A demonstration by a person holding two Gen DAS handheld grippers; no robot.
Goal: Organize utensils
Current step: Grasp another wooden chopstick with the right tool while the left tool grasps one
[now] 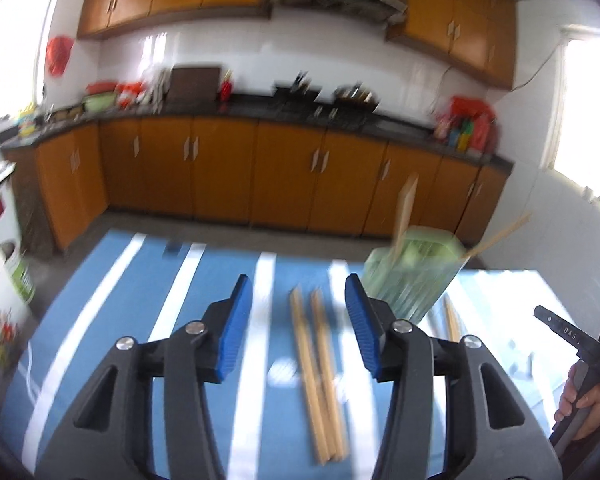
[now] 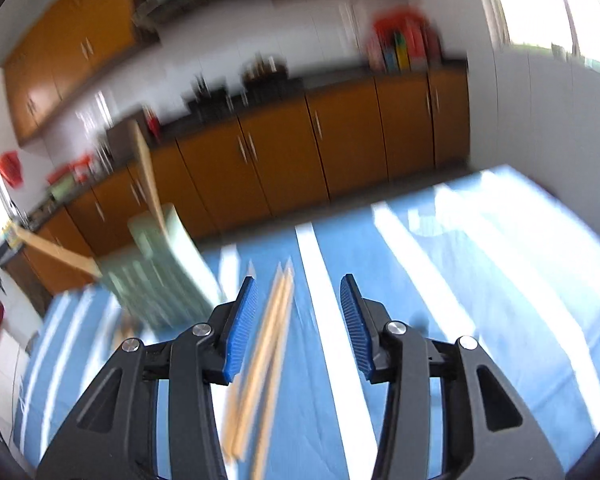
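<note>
So both grippers are over a table with a blue-and-white striped cloth (image 1: 148,304), kitchen with orange cabinets (image 1: 220,168) along the far wall. Everything's pretty motion-blurred, fair warning.

The left gripper (image 1: 299,292) has its blue pads spread apart with nothing pinched. A loose bundle of wooden chopsticks (image 1: 320,376) lies flat on the cloth, showing in the gap between the pads and running toward the near edge. Just right of the far end of that bundle stands a pale green utensil holder (image 1: 414,276), with a couple of wooden sticks poking out the top at angles. One more stick lies on the cloth beside the holder's base.

The right gripper (image 2: 298,298) is spread too, empty, with the same chopsticks (image 2: 266,356) showing between its pads, closer to the left one. From that side the green holder (image 2: 160,268) sits to the far left.

A hand (image 1: 588,404) at the right edge grips the other tool's handle.
</note>
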